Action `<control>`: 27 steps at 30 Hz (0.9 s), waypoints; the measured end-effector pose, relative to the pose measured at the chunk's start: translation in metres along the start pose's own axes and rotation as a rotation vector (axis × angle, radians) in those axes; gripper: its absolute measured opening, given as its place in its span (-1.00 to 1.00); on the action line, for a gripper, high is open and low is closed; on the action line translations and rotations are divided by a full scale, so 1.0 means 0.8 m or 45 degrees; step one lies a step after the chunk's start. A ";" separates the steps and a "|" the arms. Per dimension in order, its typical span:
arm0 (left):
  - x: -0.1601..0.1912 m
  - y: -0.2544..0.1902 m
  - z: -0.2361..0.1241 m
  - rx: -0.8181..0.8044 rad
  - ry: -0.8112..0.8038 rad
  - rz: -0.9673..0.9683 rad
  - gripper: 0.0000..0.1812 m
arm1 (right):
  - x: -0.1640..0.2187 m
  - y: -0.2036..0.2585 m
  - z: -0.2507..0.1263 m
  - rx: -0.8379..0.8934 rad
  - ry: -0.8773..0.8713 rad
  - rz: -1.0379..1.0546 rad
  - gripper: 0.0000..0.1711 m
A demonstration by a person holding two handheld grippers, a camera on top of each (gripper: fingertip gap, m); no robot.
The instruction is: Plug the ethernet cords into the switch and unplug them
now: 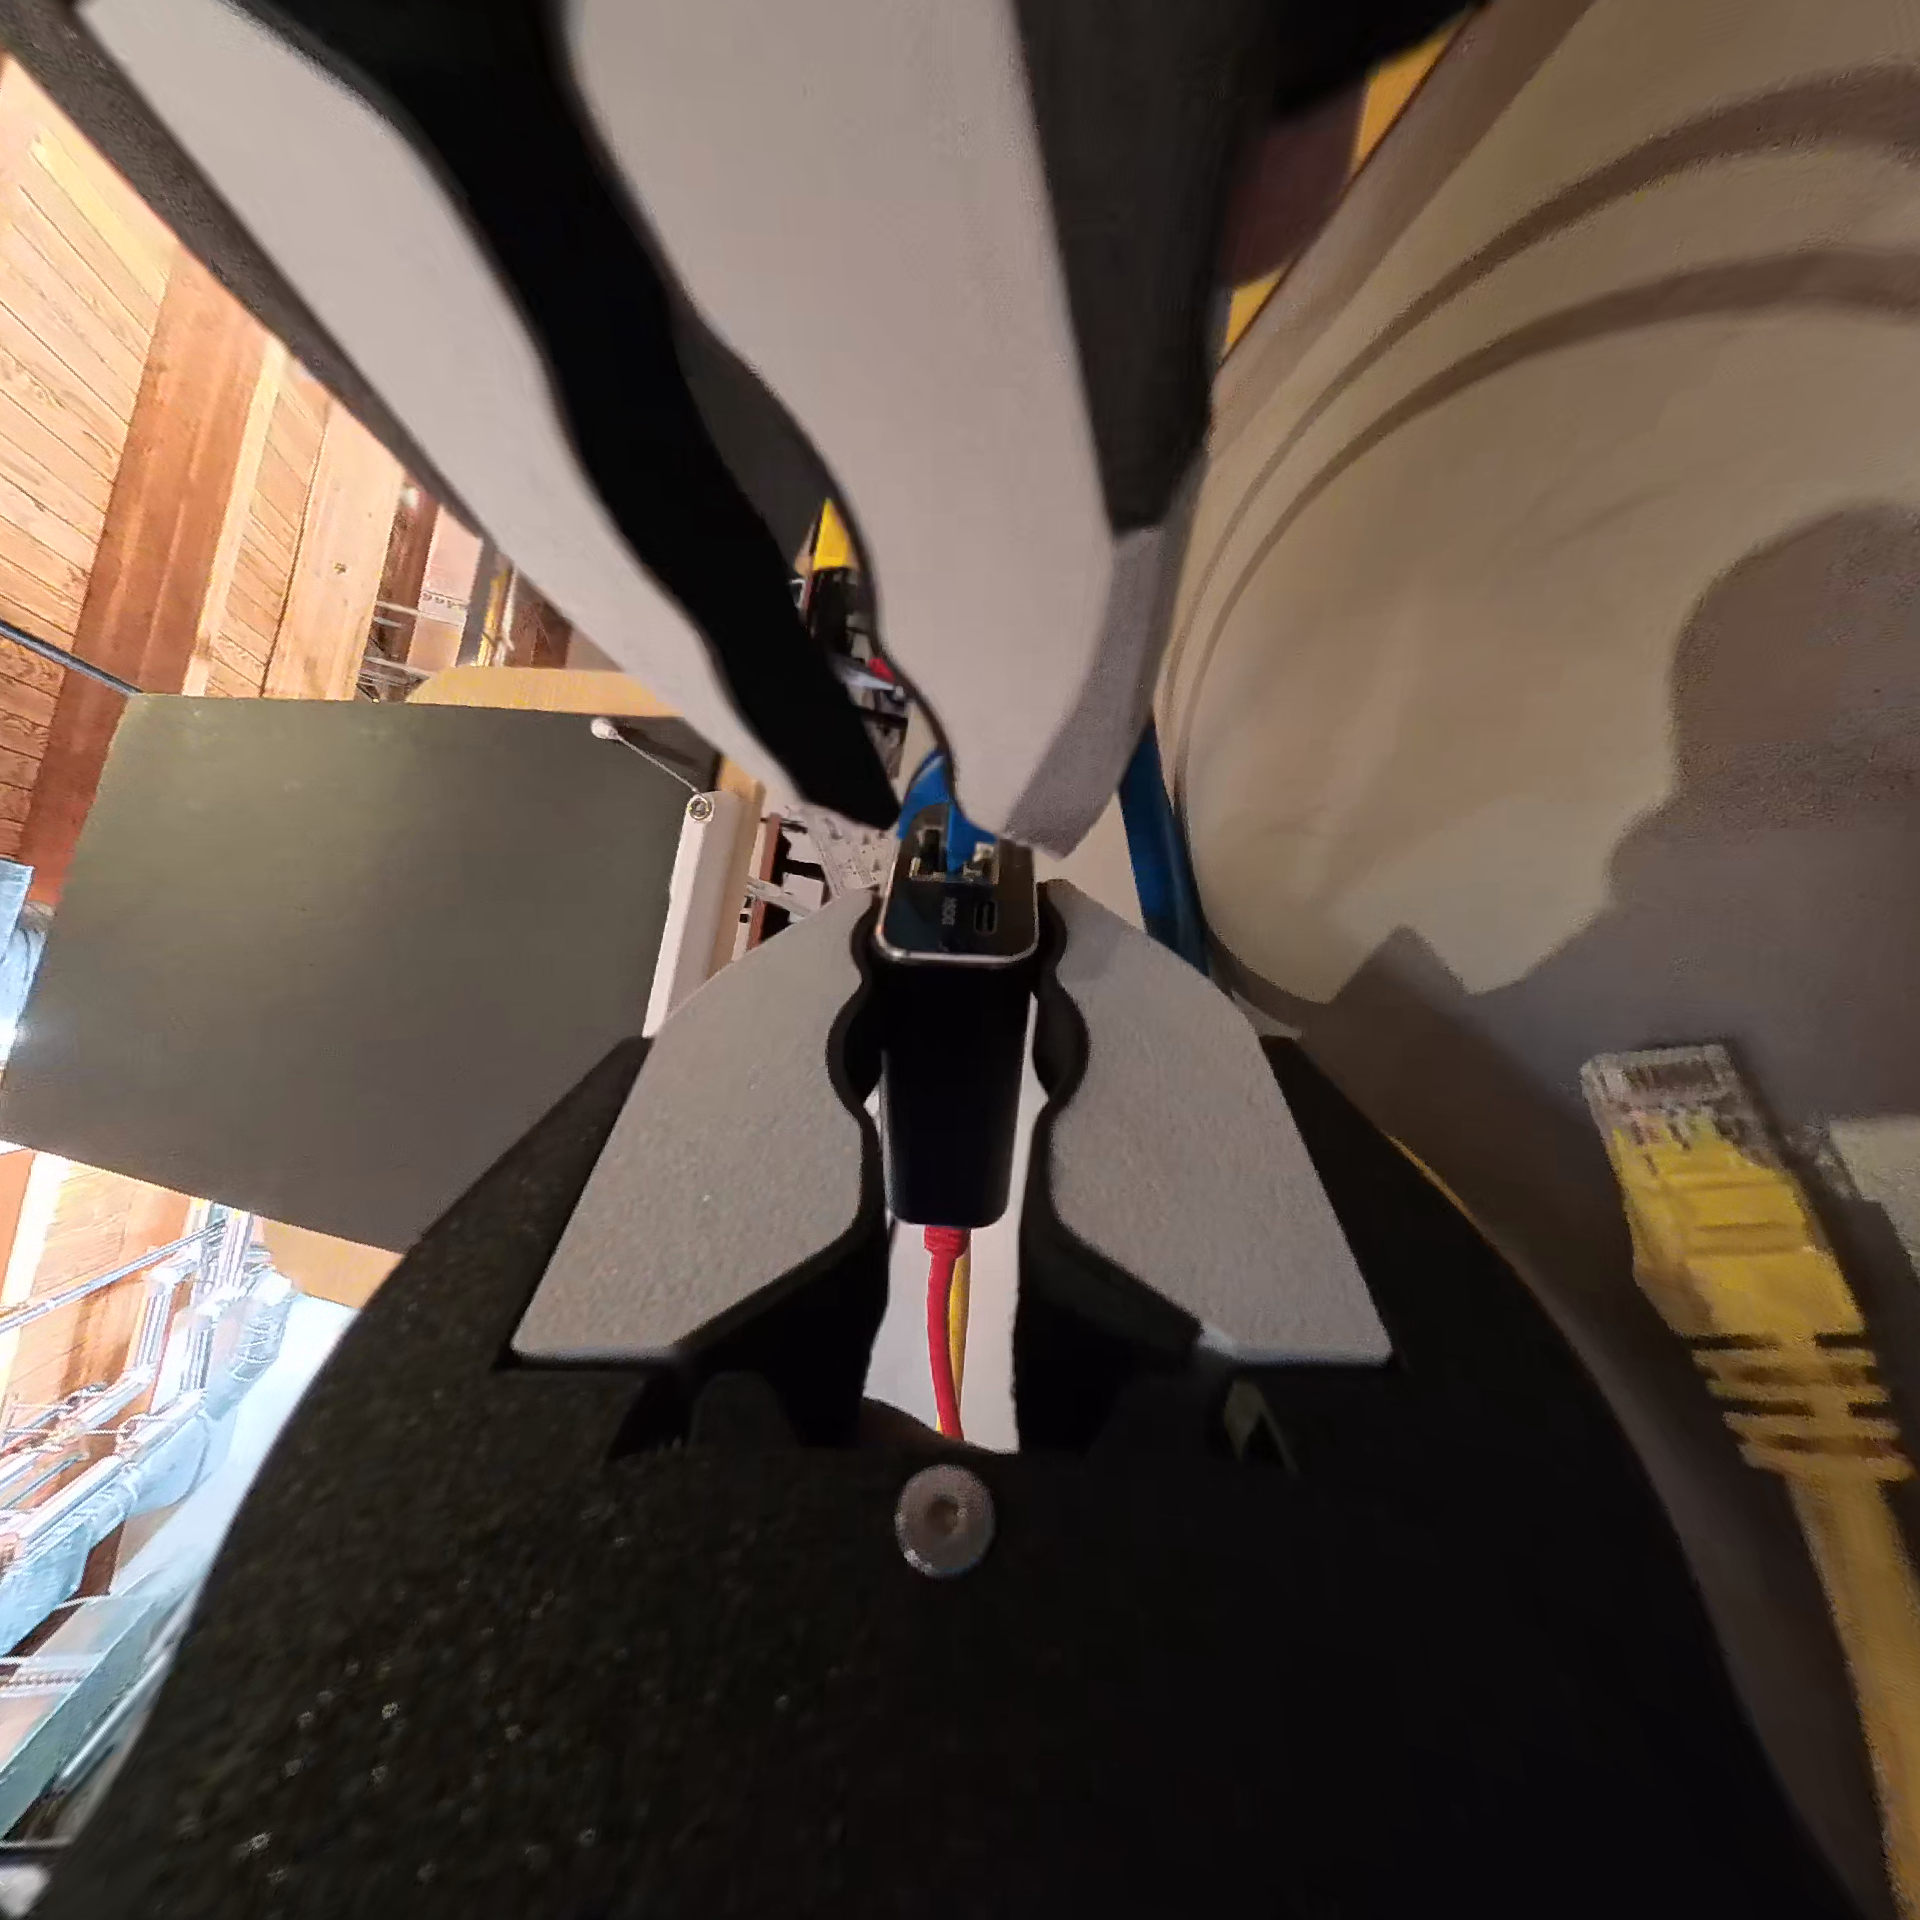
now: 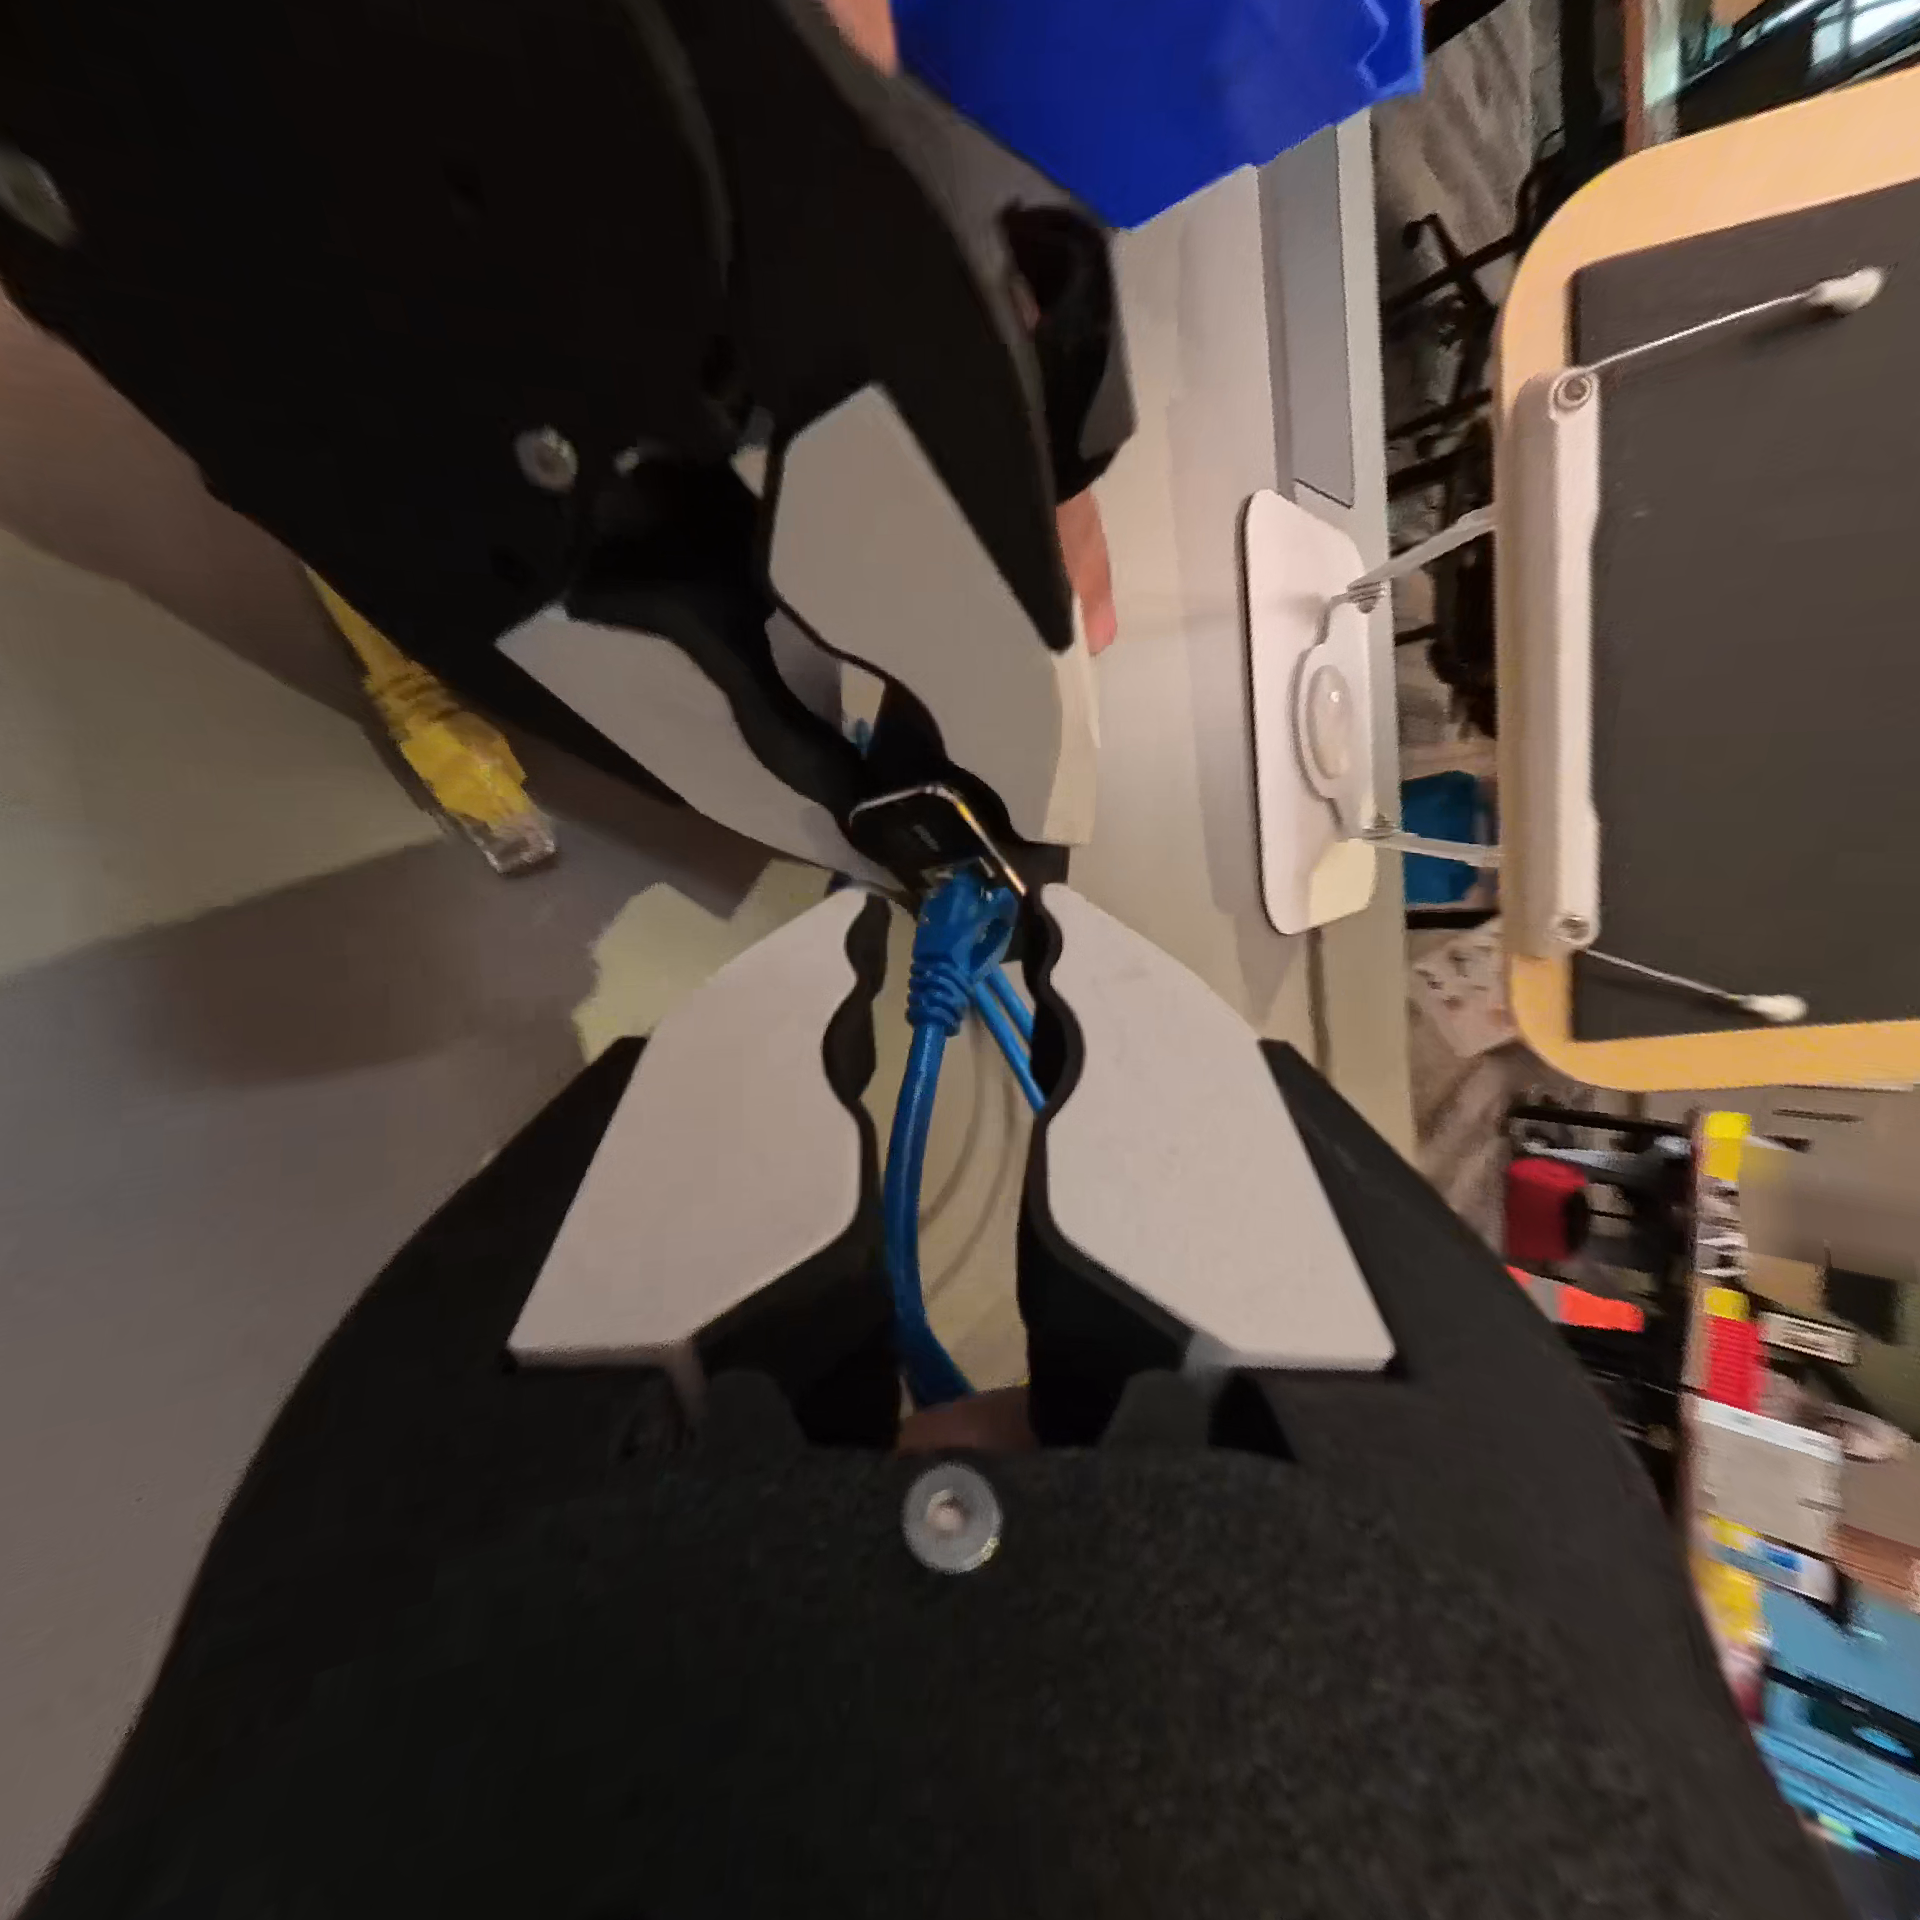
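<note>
- The left gripper is clenching the black switch between its grey fingers, and a red cord with a yellow one beside it is leaving the near end of the switch.
- The right gripper is closing on the blue plug, which is sitting in a port of the switch; the blue cord is running back between its fingers.
- A loose yellow plug is lying on the grey counter, just beside the grippers and apart from the switch.
- Farther away, a white stand is resting on the counter.
</note>
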State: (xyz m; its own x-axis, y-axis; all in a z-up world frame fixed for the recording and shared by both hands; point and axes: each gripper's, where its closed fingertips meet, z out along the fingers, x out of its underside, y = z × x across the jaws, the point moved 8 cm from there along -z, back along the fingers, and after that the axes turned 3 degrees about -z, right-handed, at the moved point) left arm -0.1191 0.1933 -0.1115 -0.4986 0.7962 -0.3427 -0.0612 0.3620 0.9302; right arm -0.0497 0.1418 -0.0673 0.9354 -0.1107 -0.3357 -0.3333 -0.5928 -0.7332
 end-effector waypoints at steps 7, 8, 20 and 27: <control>0.000 -0.001 0.000 0.057 -0.009 -0.092 -0.72 | 0.005 0.008 0.005 0.125 0.008 -0.229 -0.81; 0.001 -0.001 0.000 0.071 -0.006 -0.112 -0.72 | 0.005 0.009 0.006 0.142 0.016 -0.268 -0.82; -0.003 -0.006 -0.001 0.066 0.006 -0.048 -0.73 | 0.011 0.008 0.007 0.036 0.001 -0.209 -0.85; -0.004 -0.006 0.001 0.092 -0.062 -0.128 -0.71 | 0.016 0.011 0.001 0.070 -0.039 -0.110 -0.86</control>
State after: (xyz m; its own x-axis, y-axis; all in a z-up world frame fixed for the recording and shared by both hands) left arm -0.1166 0.1897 -0.1151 -0.4504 0.7759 -0.4416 -0.0455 0.4741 0.8793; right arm -0.0405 0.1359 -0.0788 0.9571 -0.0360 -0.2876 -0.2586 -0.5544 -0.7910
